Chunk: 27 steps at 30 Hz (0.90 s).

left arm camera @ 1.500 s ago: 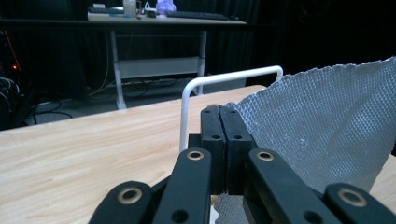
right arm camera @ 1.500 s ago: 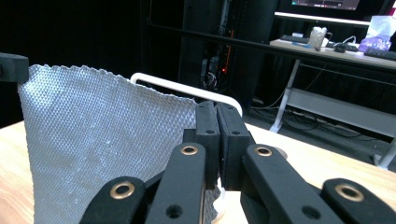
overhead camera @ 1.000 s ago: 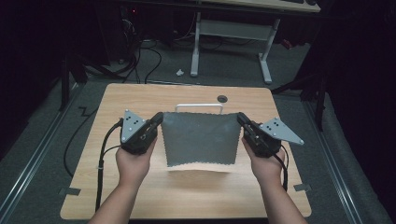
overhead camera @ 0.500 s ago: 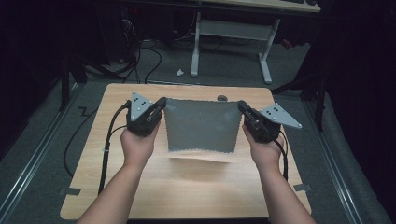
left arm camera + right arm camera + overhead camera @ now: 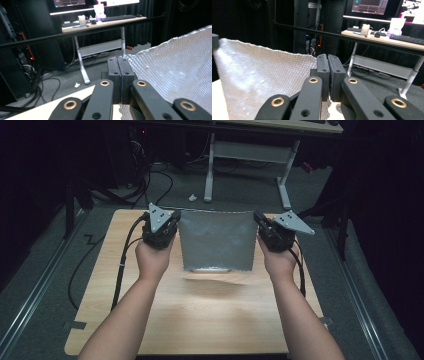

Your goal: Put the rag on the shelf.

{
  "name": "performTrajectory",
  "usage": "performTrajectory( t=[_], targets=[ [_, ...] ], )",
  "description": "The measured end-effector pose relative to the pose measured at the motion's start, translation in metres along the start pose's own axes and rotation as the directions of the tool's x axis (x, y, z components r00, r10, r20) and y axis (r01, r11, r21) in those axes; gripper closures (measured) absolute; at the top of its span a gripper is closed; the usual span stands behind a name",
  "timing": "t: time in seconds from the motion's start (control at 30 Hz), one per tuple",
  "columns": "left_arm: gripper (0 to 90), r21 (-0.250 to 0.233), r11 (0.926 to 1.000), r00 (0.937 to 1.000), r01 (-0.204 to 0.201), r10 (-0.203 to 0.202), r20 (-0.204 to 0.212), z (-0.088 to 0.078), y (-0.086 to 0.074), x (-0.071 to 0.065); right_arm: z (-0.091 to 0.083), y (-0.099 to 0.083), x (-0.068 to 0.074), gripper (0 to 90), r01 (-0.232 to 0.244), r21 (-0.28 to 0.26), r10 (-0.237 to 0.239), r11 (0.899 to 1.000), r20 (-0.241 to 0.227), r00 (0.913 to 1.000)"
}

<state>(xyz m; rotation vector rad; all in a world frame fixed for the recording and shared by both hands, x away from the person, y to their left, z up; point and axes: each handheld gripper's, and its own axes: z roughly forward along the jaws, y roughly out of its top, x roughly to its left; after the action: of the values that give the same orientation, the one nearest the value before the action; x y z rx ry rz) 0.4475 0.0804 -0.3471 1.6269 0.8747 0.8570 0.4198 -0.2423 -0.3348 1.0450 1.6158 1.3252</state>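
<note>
High view shows the silver sheet [image 5: 216, 240] hanging above the table [image 5: 100, 285] — both tongs [image 5: 121, 65] [image 5: 327, 63] pinch its corners.

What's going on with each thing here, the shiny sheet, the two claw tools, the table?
Silver sheet: lifted off the table, hanging stretched between both grippers, its lower edge free above the wood.
Left gripper: jaws shut on the sheet's upper left corner.
Right gripper: jaws shut on the sheet's upper right corner.
Wooden table: bare under the sheet, which casts a shadow on it.
</note>
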Motion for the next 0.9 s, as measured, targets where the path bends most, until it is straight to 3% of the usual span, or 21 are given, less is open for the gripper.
performTrajectory(
  t=[0.07,0.23,0.53,0.7,0.9],
  targets=[
    [89.7,0.000,1.0000,1.0000,0.002,-0.002,-0.005,0.005,-0.002,0.001,0.008,-0.002,-0.004,89.4,-0.025,0.002,0.025,1.000,-0.006,0.9997],
    [89.7,0.020,0.9996,0.9991,-0.021,0.021,-0.036,0.019,-0.003,0.002,0.024,-0.002,-0.009,89.4,-0.015,0.029,0.015,0.999,0.000,0.9999],
    [89.7,0.000,0.9979,0.9953,-0.064,0.064,-0.073,0.025,0.013,0.008,0.028,0.007,-0.009,89.3,-0.007,0.004,0.007,1.000,-0.008,0.9999],
    [89.7,0.009,0.9986,0.9959,-0.053,0.053,-0.074,0.033,0.019,0.014,0.034,0.003,-0.008,89.3,0.009,0.034,-0.008,0.999,-0.009,0.9999],
    [89.7,0.051,0.9982,0.9977,-0.033,0.036,-0.058,0.046,0.006,0.017,0.044,-0.005,-0.011,89.3,0.034,0.068,-0.035,0.997,0.002,0.9994]
  ],
)
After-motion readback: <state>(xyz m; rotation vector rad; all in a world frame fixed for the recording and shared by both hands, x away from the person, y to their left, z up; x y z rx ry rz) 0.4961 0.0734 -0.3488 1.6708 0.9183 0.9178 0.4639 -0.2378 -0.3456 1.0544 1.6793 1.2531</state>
